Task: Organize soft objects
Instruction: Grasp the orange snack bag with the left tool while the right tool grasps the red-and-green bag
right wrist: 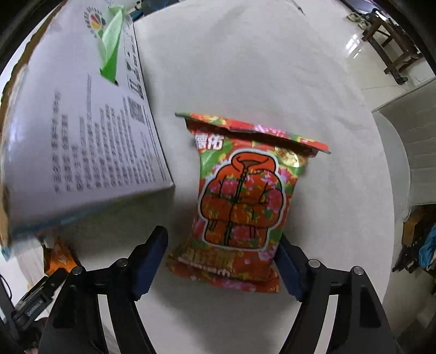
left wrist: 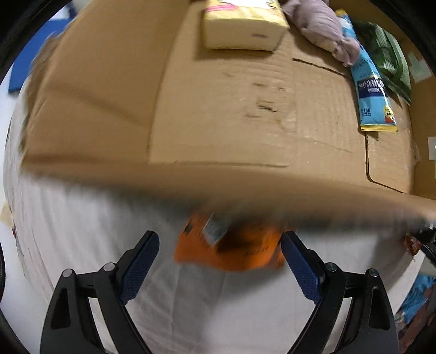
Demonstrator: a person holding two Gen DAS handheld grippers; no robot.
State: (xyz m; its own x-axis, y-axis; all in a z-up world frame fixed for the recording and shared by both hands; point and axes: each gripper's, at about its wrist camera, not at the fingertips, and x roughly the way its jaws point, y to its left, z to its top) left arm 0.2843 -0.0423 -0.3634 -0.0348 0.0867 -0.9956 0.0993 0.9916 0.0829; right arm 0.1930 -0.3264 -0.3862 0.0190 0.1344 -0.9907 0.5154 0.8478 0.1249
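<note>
Bright light, motion blur, fisheye-warped edges.

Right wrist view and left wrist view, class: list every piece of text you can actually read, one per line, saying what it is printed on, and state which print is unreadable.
"德佑": red floral packet on the white table.
Yellow band along that packet's lower edge: blurred, unreadable.
Columns of print on the white box wall: blurred, unreadable.
Lettering on the blue packet inside the cardboard box: too small to read.
Orange packet: blurred, unreadable.

Matt corrugated cardboard box [left wrist: 223, 114], glossy printed plastic snack bag [right wrist: 239, 201], white cloth-covered table [right wrist: 245, 68], soft lilac fabric toy [left wrist: 324, 24]
</note>
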